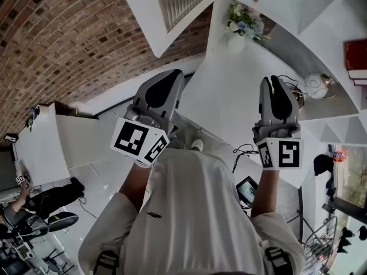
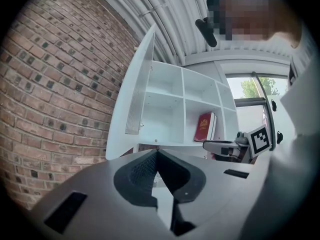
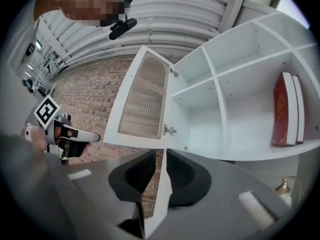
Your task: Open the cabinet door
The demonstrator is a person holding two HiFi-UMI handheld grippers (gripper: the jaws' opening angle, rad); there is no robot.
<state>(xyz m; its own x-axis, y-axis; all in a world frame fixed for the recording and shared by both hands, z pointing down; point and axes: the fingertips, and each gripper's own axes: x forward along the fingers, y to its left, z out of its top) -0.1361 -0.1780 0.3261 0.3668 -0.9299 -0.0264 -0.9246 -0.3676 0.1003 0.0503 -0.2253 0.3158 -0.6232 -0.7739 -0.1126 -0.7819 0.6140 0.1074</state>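
The white cabinet (image 3: 220,109) hangs on a brick wall, and its door (image 3: 145,101), with a ribbed glass pane, is swung wide to the left. In the left gripper view the door (image 2: 132,104) shows edge-on. My right gripper (image 3: 161,152) points at the cabinet's lower edge below the hinge. Its jaws stand a narrow gap apart, with only wall and cabinet showing through. My left gripper (image 2: 156,152) is shut with nothing in it and is aimed under the open door. In the head view, both the left gripper (image 1: 163,90) and the right gripper (image 1: 279,96) hang short of the cabinet, touching nothing.
Red books (image 3: 285,109) stand in a right-hand compartment. A vase of flowers (image 1: 241,24) and a round white ornament (image 1: 315,85) sit on the cabinet's shelves. The brick wall (image 2: 55,84) lies to the left of the door. A seated person (image 1: 34,202) is behind at the left.
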